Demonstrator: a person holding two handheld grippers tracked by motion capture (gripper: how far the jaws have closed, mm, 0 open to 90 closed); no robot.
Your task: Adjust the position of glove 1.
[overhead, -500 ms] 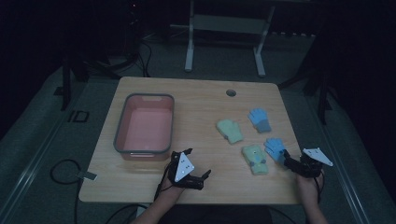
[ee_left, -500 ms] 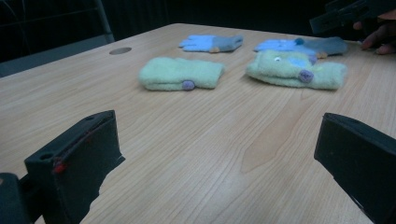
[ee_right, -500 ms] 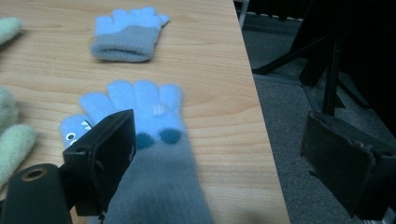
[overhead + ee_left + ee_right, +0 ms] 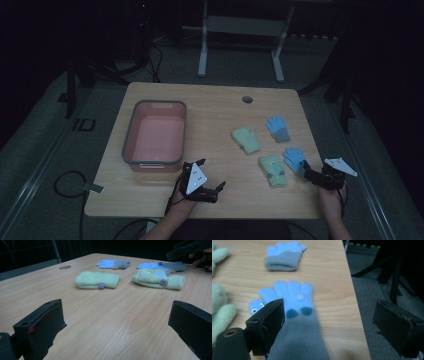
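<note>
With its jaws wide apart over the grey cuff of the blue glove [image 4: 293,315] lying just ahead on the worktop [image 4: 329,270], the right hand-held gripper [image 4: 332,322] should drop lower and centre before pinching.

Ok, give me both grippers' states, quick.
Left gripper: open, empty, above bare table.
Right gripper: open, jaws either side of the blue glove, not gripping.
</note>
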